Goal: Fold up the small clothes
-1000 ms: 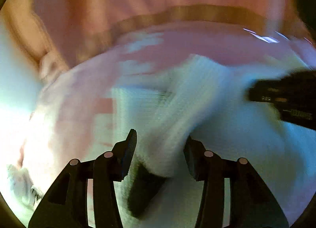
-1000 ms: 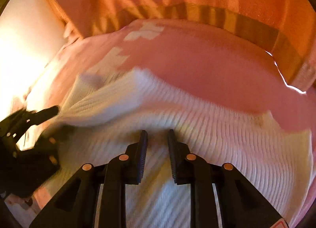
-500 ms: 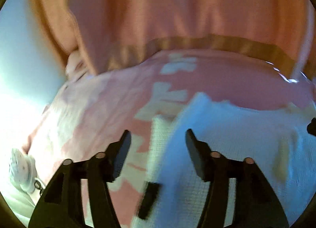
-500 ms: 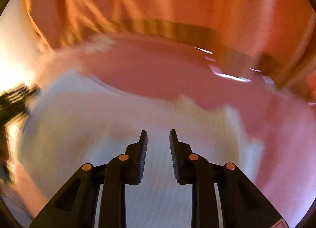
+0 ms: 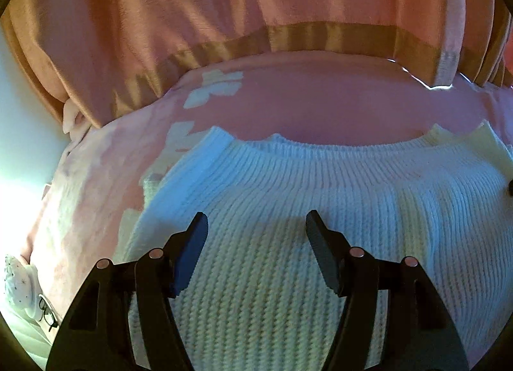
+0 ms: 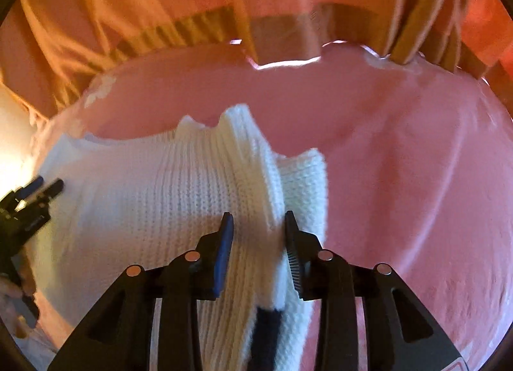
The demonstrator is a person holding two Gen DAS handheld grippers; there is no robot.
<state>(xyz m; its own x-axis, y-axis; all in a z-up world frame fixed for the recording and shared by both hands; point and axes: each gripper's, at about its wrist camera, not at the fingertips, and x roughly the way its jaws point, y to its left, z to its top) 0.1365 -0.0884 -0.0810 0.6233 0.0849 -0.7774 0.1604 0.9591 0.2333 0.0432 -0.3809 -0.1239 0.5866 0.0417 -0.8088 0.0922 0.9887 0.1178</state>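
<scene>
Lying on pink bedding (image 5: 320, 98), the white knit sweater (image 5: 320, 185) shows no readable label.

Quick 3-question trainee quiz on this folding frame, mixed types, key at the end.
1. True or false: the left tool is open above the white knit sweater.
2. What lies between the right tool's fingers? A) pink bedcover B) a fold of the sweater C) nothing
3. Fill in: behind the pink bedcover hangs an orange ____.

Key: 1 true; 2 B; 3 curtain.
</scene>
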